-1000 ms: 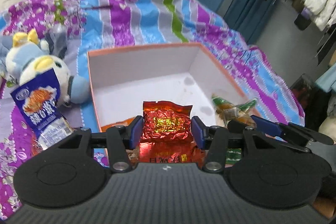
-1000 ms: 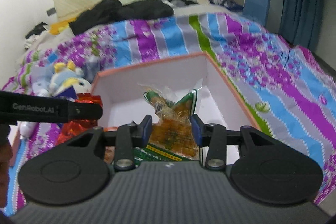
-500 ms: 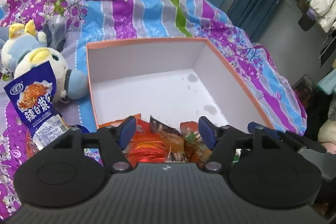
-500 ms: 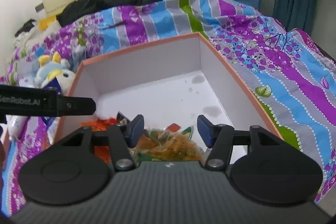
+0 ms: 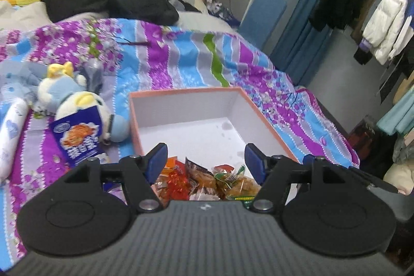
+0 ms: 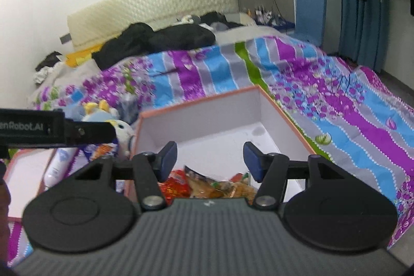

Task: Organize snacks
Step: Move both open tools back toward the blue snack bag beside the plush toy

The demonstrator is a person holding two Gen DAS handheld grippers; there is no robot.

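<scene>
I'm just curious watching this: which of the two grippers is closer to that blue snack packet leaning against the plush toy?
The left gripper. The blue snack packet lies just off its left side, outside the box. The right gripper hangs over the box, with the left one between it and the packet.

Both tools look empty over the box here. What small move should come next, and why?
Probably swing the left tool toward the blue snack packet leaning on the plush toy. Both tools stand open and empty, the right tool too, snacks already lie in the box, and that packet is still outside it.

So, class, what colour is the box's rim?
Orange; the box rim shows best in the left wrist view.
</scene>
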